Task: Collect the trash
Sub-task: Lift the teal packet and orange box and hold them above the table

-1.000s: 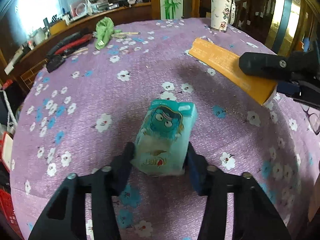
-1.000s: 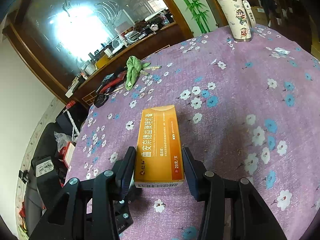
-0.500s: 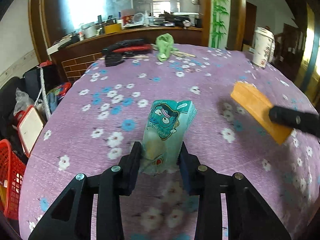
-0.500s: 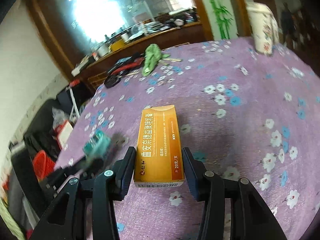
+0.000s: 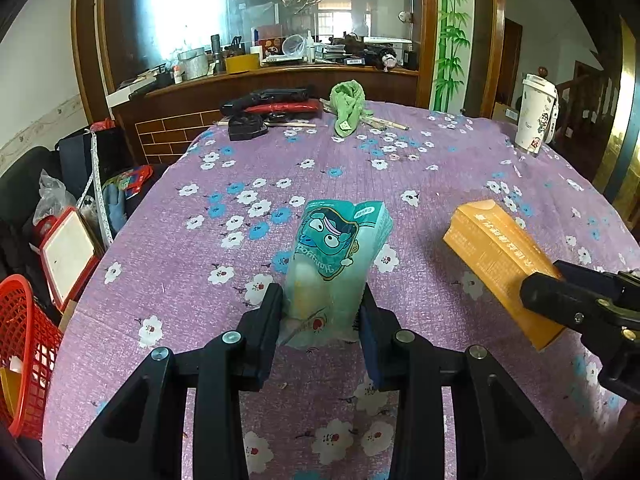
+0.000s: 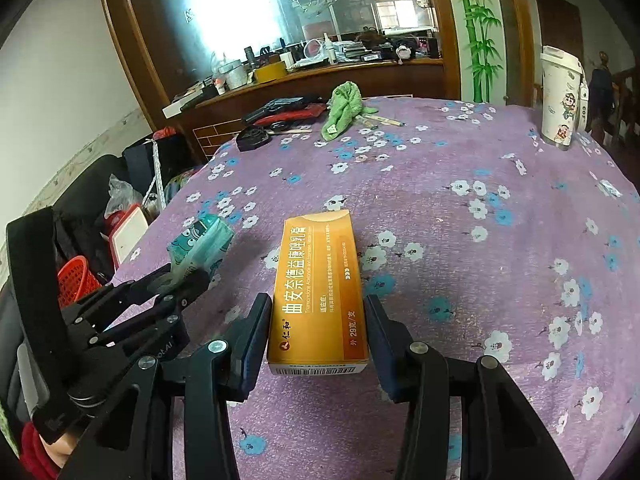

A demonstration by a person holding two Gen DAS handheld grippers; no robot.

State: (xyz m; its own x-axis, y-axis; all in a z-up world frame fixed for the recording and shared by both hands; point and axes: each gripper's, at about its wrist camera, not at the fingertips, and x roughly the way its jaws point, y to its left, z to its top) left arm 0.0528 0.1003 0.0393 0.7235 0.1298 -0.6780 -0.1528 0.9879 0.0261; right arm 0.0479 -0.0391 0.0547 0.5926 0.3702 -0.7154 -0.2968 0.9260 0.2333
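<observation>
Purple flowered cloth covers the table (image 5: 440,168). Both pieces of trash ride above it, likely bound for the red basket (image 5: 24,344) beside it. The left hand-held gripper (image 5: 322,316) squeezes a crumpled teal cartoon packet (image 5: 340,248); the right hand-held gripper (image 6: 318,332) clamps a rigid orange box (image 6: 318,288).

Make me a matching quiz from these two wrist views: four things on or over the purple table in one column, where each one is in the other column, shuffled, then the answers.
Things
1. teal packet
2. orange box
3. green cloth
4. white cup

Places
A. standing at the table's far right edge
B. between the fingers of the right gripper
C. lying at the far side, beside the black and red tools
D. between the fingers of the left gripper

Pairs: 1-D, 2-B, 3-C, 4-A
</observation>
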